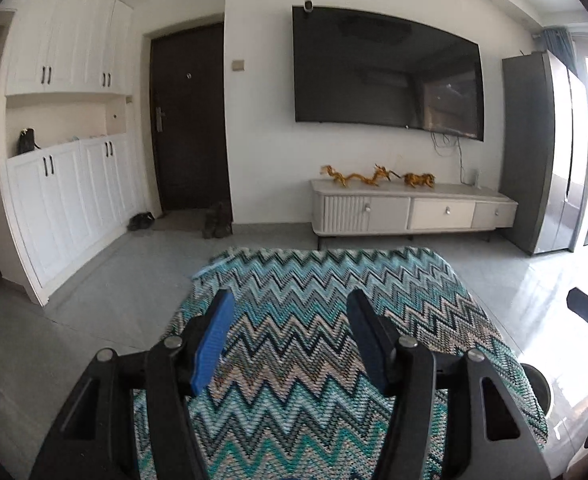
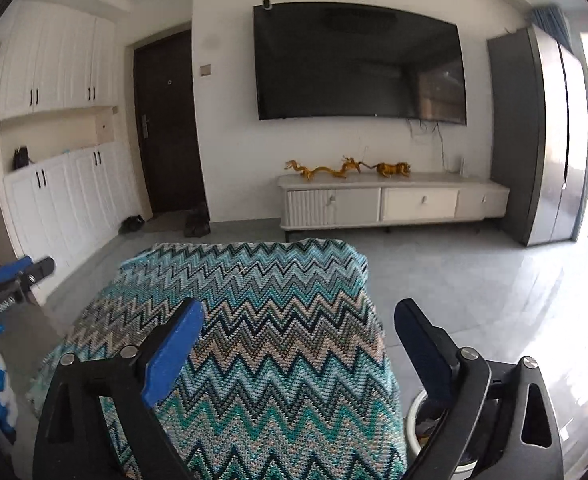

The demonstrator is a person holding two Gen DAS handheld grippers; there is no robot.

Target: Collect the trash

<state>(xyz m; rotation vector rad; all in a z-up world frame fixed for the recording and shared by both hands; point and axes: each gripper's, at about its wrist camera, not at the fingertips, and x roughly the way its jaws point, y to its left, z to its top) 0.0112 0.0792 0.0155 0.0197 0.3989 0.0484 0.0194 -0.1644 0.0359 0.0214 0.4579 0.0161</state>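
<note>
My left gripper (image 1: 289,300) is open and empty, held above a table covered with a teal zigzag cloth (image 1: 322,320). My right gripper (image 2: 300,312) is open and empty over the cloth's right edge (image 2: 253,320). A white trash bin (image 2: 418,420) stands on the floor at the table's right side, just below my right finger; it holds some scraps. Its rim also shows in the left wrist view (image 1: 540,388). The left gripper shows at the left edge of the right wrist view (image 2: 25,270). No trash shows on the cloth.
A TV (image 1: 386,72) hangs on the far wall above a low white cabinet (image 1: 414,208) with gold figurines. A dark door (image 1: 189,120) and white cupboards (image 1: 61,184) are at left, a grey fridge (image 1: 542,152) at right. Shoes (image 1: 217,222) lie by the door.
</note>
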